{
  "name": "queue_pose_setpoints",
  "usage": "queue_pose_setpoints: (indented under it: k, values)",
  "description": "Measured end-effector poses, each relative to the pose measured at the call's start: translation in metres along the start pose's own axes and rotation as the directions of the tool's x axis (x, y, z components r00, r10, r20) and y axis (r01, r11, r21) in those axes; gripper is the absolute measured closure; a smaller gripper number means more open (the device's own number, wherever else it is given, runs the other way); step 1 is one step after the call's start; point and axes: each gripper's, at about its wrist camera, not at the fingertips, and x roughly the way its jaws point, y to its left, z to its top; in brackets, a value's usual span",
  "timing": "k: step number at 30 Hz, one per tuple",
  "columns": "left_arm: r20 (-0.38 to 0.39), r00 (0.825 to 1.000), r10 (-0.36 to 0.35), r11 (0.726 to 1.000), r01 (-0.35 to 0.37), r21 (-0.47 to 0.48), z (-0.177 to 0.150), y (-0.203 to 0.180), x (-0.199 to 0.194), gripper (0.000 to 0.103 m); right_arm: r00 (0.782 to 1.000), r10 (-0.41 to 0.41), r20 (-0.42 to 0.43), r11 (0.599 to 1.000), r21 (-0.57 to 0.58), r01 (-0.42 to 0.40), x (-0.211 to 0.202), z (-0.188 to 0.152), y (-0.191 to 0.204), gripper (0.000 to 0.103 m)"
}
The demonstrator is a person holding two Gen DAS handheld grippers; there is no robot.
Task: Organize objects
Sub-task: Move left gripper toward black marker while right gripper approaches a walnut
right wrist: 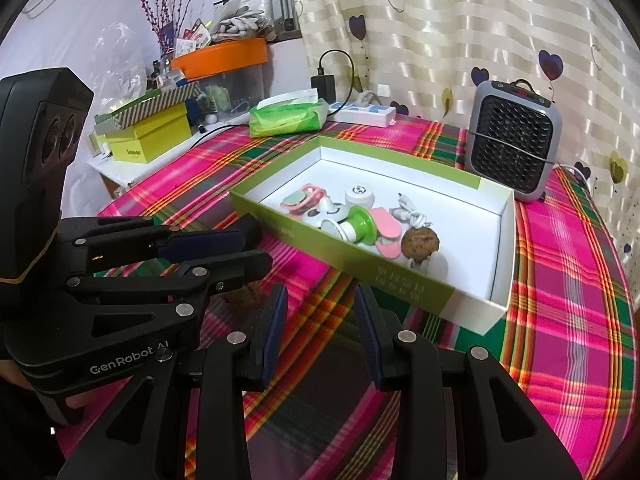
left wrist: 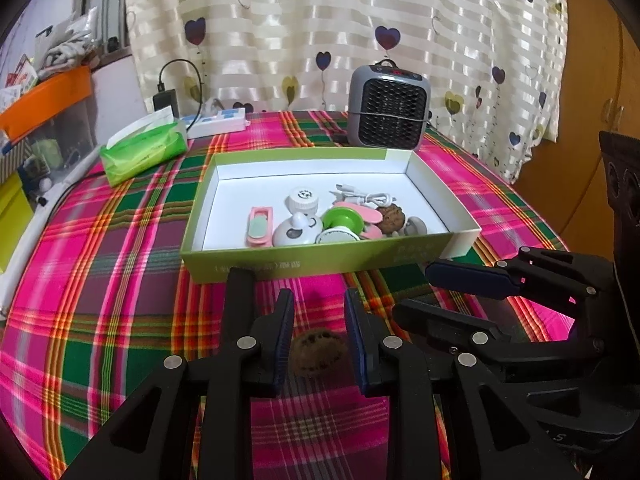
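The left gripper (left wrist: 318,344) is tilted down toward the tablecloth, its jaws set narrowly on either side of a brown walnut (left wrist: 318,354) that lies on the cloth. A thin gap is seen on each side of the nut, so the blue pads (left wrist: 285,340) are not pressed on it. In the right wrist view only a sliver of this walnut (right wrist: 244,294) is glimpsed, behind the left gripper's lower finger.

The right gripper (right wrist: 320,334) is held just to the right of the left one, partly open, with nothing but plaid cloth between its fingers. In the left wrist view it (left wrist: 416,292) is seen from the side, its tips near the box's front right corner.

Just beyond both grippers a shallow green box (left wrist: 280,258) with a white interior is placed on the plaid tablecloth (left wrist: 120,280). Small items are gathered along its near wall: a second walnut (left wrist: 391,216), a green suction cup (left wrist: 340,218), a pink clip (left wrist: 260,226), a white round cap (left wrist: 303,198) and a coiled white cable (left wrist: 368,198).

Behind the box a grey fan heater (left wrist: 387,110) is stood upright. At the far left a green tissue pack (left wrist: 144,148) and a white power strip (left wrist: 218,122) are found, backed by a heart-printed curtain (left wrist: 340,20).
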Motion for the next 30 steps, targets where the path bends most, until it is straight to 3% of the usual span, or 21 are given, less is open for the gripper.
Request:
queue_pose_setpoints:
  k: [30]
  values:
    - [-0.027,1.000,-0.015,1.000,0.014,-0.007,-0.036,0.000,-0.028,0.081,0.998,0.049,-0.051,0.999,-0.018,-0.050,-0.014,-0.025,0.031,0.067]
